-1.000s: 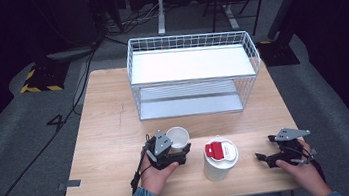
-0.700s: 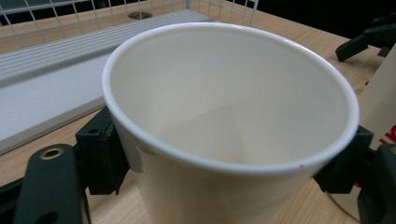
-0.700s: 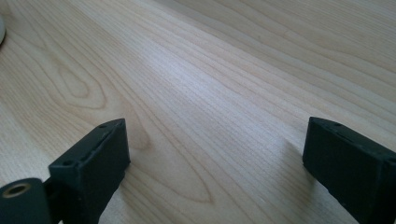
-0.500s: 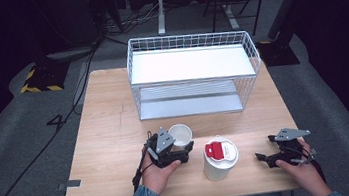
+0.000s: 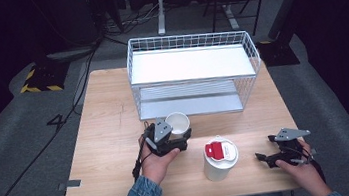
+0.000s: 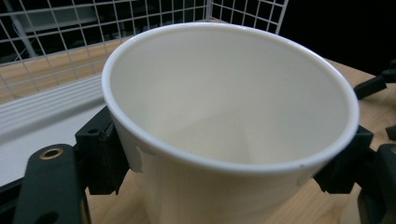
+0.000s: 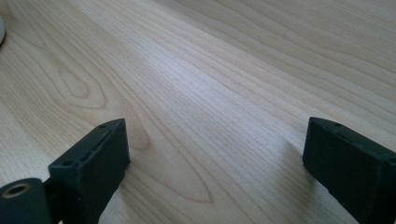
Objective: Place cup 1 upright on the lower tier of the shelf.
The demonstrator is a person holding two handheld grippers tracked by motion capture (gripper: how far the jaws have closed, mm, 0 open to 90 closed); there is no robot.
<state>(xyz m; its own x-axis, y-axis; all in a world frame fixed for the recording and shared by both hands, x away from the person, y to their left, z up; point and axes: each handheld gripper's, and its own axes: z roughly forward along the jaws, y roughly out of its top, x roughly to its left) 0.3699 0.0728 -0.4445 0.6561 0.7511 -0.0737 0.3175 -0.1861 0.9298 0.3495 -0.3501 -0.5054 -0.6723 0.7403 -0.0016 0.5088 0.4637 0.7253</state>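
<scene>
My left gripper (image 5: 178, 137) is shut on an open white cup (image 5: 177, 124), just in front of the wire rack (image 5: 190, 38). In the left gripper view the black jaws press both sides of the empty white cup (image 6: 229, 116), with the wire rack (image 6: 70, 28) close behind it. A white cup with a red lid (image 5: 220, 160) stands upright on the table, to the right of the left gripper. My right gripper (image 5: 268, 149) rests open near the table's front right; its jaws stand wide apart over bare wood in the right gripper view (image 7: 215, 154).
The white two-level wire rack takes up the back half of the wooden table (image 5: 109, 116); both of its shelves look bare. The left side of the table is bare wood. Dark floor with cables and a striped mat (image 5: 39, 79) lies beyond.
The left gripper has carried the open cup a little away from the person, toward the rack. The lidded cup and the right gripper have stayed put.
</scene>
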